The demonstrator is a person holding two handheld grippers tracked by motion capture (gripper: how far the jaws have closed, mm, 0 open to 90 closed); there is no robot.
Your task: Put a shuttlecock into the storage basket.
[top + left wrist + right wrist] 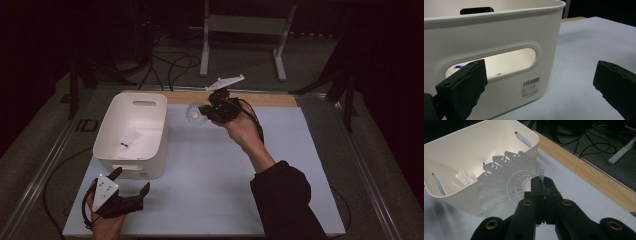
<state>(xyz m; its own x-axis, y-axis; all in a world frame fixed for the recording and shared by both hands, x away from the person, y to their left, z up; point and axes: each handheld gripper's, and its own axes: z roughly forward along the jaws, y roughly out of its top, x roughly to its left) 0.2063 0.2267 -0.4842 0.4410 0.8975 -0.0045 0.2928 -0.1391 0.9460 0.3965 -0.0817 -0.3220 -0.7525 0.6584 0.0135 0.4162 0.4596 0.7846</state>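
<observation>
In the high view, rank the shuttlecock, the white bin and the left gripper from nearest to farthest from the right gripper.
1. shuttlecock: clamped in the right gripper, at its left.
2. white bin: farther left on the table.
3. left gripper: at the near left edge, jaws apart beside the bin.

- A small white sticker (531, 87) sits low on the near outer wall of the white plastic bin with slot handles (499, 32), seen in the left gripper view.
- It carries a black barcode at the top, lines of fine print below and a red mark at its lower left; none of it is legible.
</observation>
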